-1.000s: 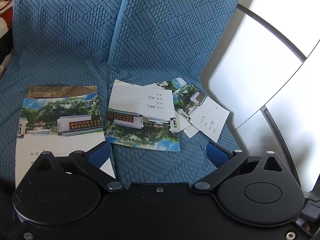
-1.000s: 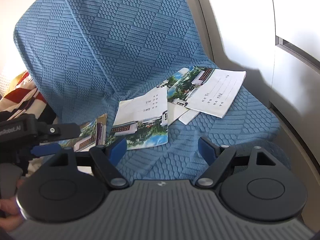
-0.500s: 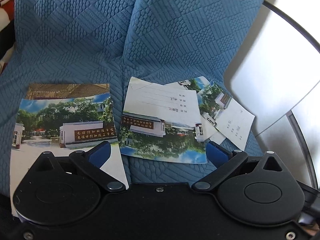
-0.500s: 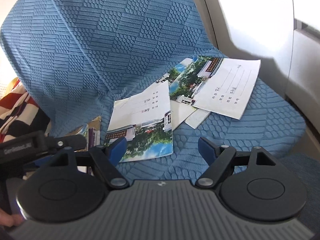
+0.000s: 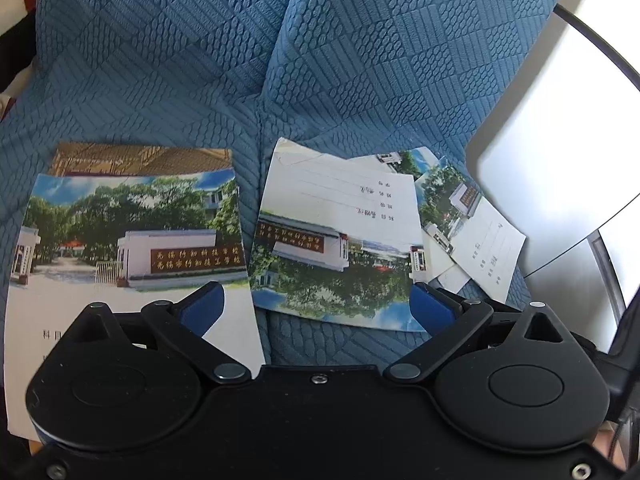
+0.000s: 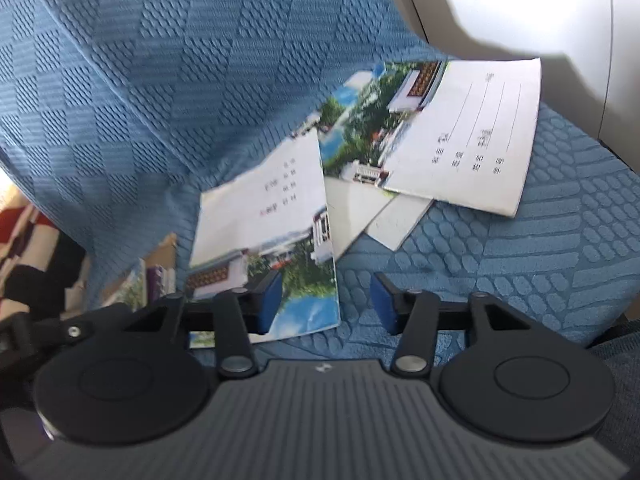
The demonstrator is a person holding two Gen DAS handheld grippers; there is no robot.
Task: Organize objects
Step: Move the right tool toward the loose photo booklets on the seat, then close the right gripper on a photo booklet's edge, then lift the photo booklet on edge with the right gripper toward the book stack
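Observation:
Several thin booklets with a school-gate photo cover lie on a blue quilted sofa seat (image 5: 340, 340). A neat stack (image 5: 132, 232) lies at the left. An upside-down booklet (image 5: 336, 240) lies in the middle, also in the right wrist view (image 6: 272, 232). Further booklets (image 5: 476, 232) overlap at the right, the top one in the right wrist view (image 6: 460, 132). My left gripper (image 5: 316, 308) is open and empty, low over the near edges of the stack and middle booklet. My right gripper (image 6: 324, 300) is open and empty, over the middle booklet's near corner.
The blue sofa backrest (image 5: 280, 40) rises behind the booklets. A white panel with a dark rim (image 5: 560, 140) stands close at the right. A red, white and black patterned cloth (image 6: 24, 248) lies at the left of the sofa.
Both grippers have moved forward and down toward the booklets, which now look larger. The right gripper's jaws have narrowed somewhat. The booklets have not moved.

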